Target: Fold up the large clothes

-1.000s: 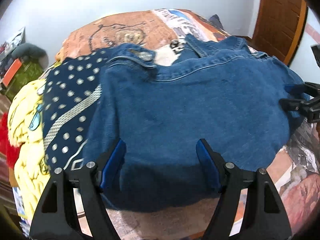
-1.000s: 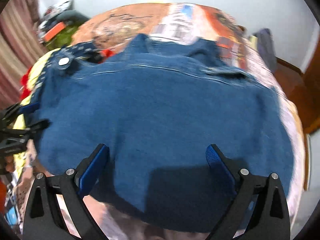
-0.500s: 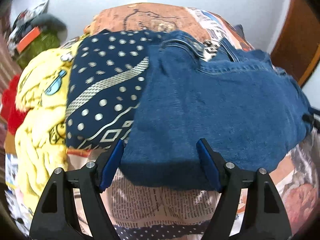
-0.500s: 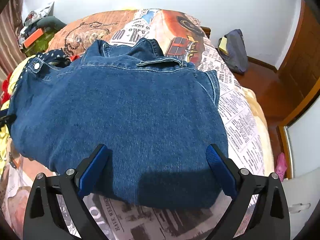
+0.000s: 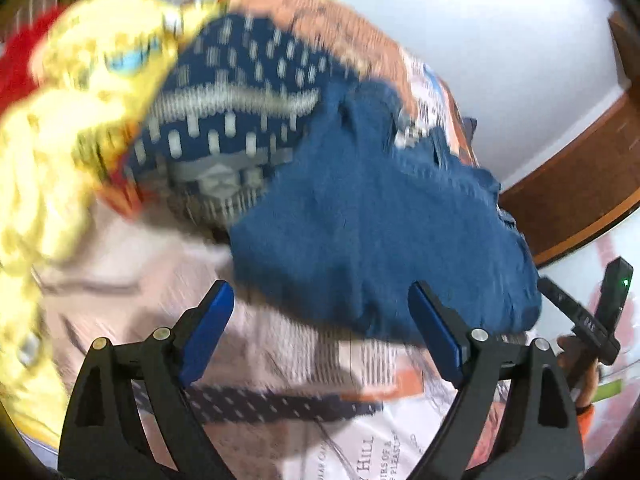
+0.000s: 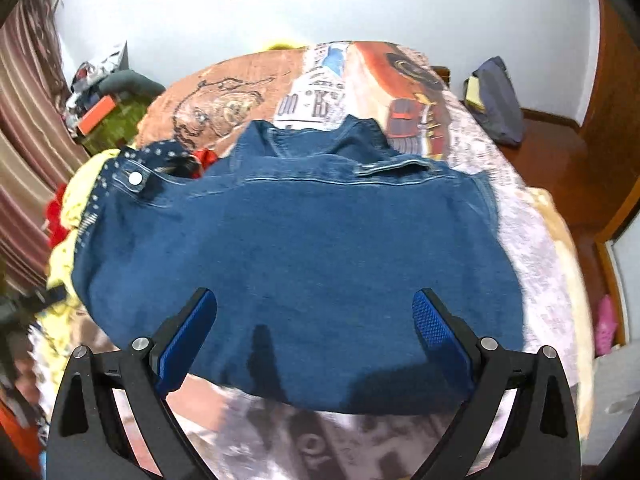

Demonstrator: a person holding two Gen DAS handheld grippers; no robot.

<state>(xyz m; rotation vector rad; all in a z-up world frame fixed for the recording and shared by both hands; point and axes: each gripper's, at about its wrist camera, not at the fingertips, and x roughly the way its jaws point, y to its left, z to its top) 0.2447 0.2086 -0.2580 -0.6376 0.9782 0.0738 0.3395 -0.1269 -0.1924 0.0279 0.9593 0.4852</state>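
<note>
A blue denim jacket [image 6: 304,256] lies folded on the bed, collar toward the far wall. It also shows in the blurred left wrist view [image 5: 380,232], to the right of centre. My right gripper [image 6: 314,336] is open and empty, hovering over the jacket's near edge. My left gripper [image 5: 320,328] is open and empty, just short of the jacket's near left corner, above the printed bedsheet [image 5: 304,364]. The right gripper's body [image 5: 592,320] shows at the right edge of the left wrist view.
A navy dotted garment [image 5: 232,112], a yellow garment [image 5: 60,140] and a red cloth [image 5: 20,68] lie left of the jacket. A backpack [image 6: 496,100] sits on the floor at the far right. A wooden door [image 6: 616,120] stands to the right.
Both grippers have pulled back from the jacket and stayed open. The left wrist view has swung left and tilted, now blurred; the jacket lies still.
</note>
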